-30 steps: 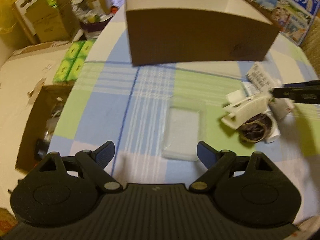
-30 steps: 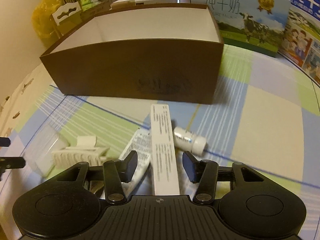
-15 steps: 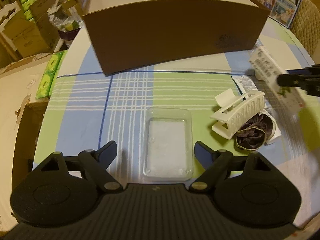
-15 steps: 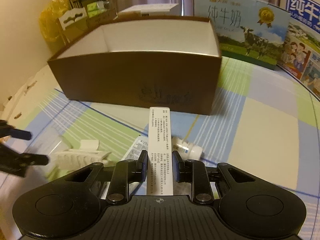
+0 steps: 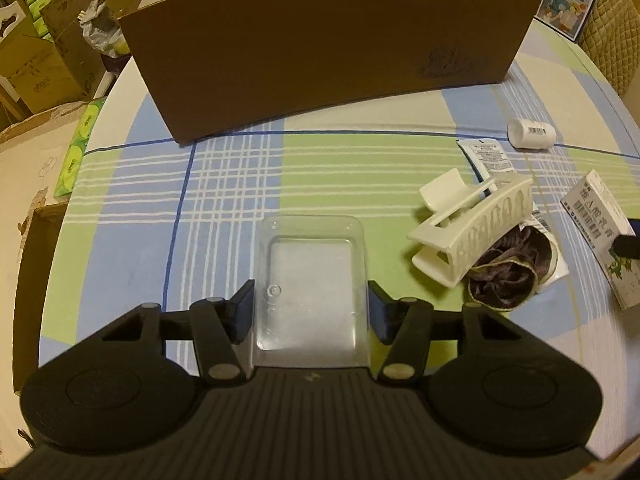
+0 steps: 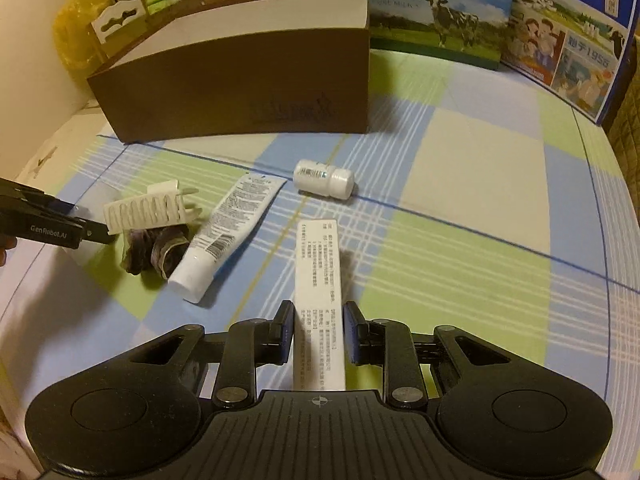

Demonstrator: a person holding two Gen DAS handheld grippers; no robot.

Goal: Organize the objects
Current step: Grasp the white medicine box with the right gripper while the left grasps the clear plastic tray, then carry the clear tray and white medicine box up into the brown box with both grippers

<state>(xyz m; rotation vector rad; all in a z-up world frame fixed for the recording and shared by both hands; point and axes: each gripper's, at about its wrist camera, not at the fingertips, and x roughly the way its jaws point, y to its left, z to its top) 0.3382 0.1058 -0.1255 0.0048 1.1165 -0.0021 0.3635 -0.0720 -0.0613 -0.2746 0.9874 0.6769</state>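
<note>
A home, probably a dining corner: a round table [image 5: 132,80] under a checked blue-green cloth, milk cartons [image 6: 436,8] along its far edge, stacked cardboard boxes [image 5: 36,52] and tissue packs [image 5: 78,148] on the floor beside it.

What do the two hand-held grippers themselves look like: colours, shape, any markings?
Both are matte black plastic. The left hand-held gripper and right hand-held gripper each show a ribbed central body with a small white logo, two round domed housings at the sides, silver pivot screws on the linkage arms, and dark blue finger pads. Seen from the right wrist, the left one bears white "GenRobot.AI" lettering. No cables or sleeves show.
</note>
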